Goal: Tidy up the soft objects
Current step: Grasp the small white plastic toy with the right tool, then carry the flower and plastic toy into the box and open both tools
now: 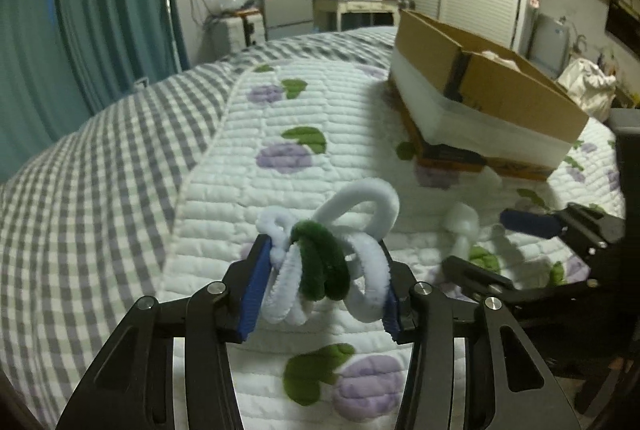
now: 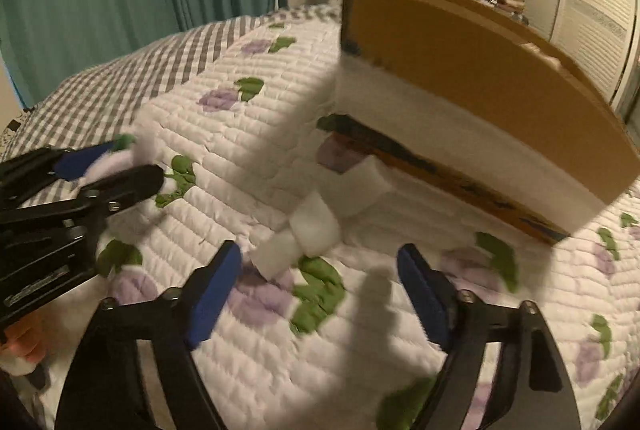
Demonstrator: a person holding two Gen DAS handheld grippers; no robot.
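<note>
The left gripper (image 1: 326, 266) was clamped on a bundle of white and green pipe cleaners (image 1: 320, 262), pinched between its blue pads (image 1: 252, 294) just above the quilt (image 1: 224, 166). The right gripper (image 2: 320, 278) stood wide with nothing between its fingers, over the quilt and near a white foam piece (image 2: 308, 230) lying on the bedding. Beyond both, a cardboard box (image 1: 480, 78) sat on the bed, with teal curtains (image 1: 92, 10) behind.
</note>
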